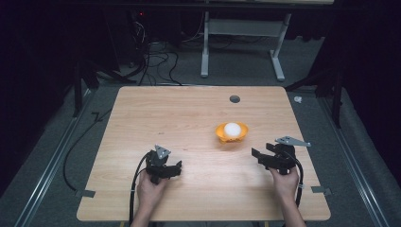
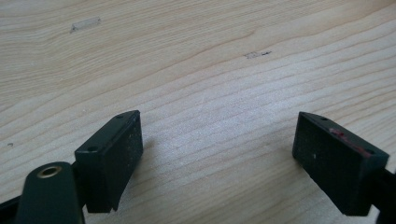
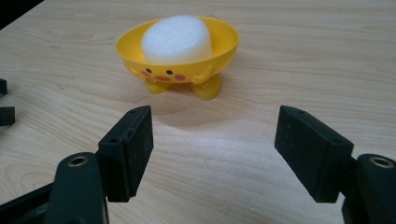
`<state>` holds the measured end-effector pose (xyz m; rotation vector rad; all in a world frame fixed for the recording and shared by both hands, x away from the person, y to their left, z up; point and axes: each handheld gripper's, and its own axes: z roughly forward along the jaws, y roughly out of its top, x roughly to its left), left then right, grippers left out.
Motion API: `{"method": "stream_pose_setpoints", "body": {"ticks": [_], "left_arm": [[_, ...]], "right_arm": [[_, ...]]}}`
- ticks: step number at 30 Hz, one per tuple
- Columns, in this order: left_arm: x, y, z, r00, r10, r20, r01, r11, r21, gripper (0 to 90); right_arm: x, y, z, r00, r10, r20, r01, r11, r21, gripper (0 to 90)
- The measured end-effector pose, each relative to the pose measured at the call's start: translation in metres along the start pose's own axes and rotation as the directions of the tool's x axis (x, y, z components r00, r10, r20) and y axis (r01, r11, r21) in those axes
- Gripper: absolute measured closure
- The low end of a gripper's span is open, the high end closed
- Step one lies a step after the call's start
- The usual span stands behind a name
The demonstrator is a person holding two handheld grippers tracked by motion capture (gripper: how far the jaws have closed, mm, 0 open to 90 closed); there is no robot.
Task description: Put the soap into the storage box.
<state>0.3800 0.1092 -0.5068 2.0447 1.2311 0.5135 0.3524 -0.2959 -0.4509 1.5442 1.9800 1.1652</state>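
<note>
Yellow bowl (image 3: 180, 74): stands upright on small feet on the far side of the right gripper's jaws, apart from them, right of the table's middle.
Right gripper (image 3: 215, 114): jaws wide apart, nothing between them but bare wood, facing the bowl.
White lump (image 3: 177, 39): sits inside the bowl, rising above its rim.
Left gripper (image 2: 218, 119): jaws wide apart over bare wood, near left, well apart from the bowl.
Table (image 1: 189, 109): light wood.
</note>
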Motion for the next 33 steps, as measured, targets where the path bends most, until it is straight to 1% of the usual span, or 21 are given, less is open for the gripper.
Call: {"method": "stream_pose_setpoints", "body": {"ticks": [5,12,15,20,22,23,25,27,28,33], "left_arm": [[0.000,0.000,0.000,1.0000,0.000,0.000,0.000,1.0000,0.000,16.5],[0.000,0.000,0.000,1.0000,0.000,0.000,0.000,1.0000,0.000,16.5],[0.000,0.000,0.000,1.0000,0.000,0.000,0.000,1.0000,0.000,16.5],[0.000,0.000,0.000,1.0000,0.000,0.000,0.000,1.0000,0.000,16.5],[0.000,0.000,0.000,1.0000,0.000,0.000,0.000,1.0000,0.000,16.5],[0.000,0.000,0.000,1.0000,0.000,0.000,0.000,1.0000,0.000,16.5],[0.000,0.000,0.000,1.0000,0.000,0.000,0.000,1.0000,0.000,16.5],[0.000,0.000,0.000,1.0000,0.000,0.000,0.000,1.0000,0.000,16.5],[0.000,0.000,0.000,1.0000,0.000,0.000,0.000,1.0000,0.000,16.5],[0.000,0.000,0.000,1.0000,-0.001,-0.001,0.001,1.0000,0.000,16.5]], "right_arm": [[0.000,-0.008,0.003,0.9999,0.011,-0.002,-0.011,1.000,0.016,28.8],[0.002,-0.019,0.012,1.0000,0.005,-0.004,-0.004,0.999,0.049,28.1],[0.002,-0.025,0.017,1.0000,0.002,0.005,-0.003,0.998,0.062,28.0],[0.001,-0.039,0.027,0.9980,-0.029,0.057,0.023,0.994,0.102,27.6],[0.002,-0.044,0.028,0.9954,-0.053,0.081,0.045,0.995,0.092,27.7],[0.004,-0.044,0.029,0.9938,-0.059,0.094,0.050,0.994,0.098,27.6],[0.008,-0.044,0.031,0.9878,-0.099,0.120,0.086,0.990,0.112,27.1],[0.013,-0.044,0.033,0.9785,-0.145,0.146,0.126,0.983,0.134,25.1],[0.014,-0.043,0.034,0.9786,-0.150,0.140,0.131,0.982,0.136,24.5],[0.014,-0.043,0.034,0.9792,-0.147,0.140,0.128,0.982,0.136,24.4]]}}
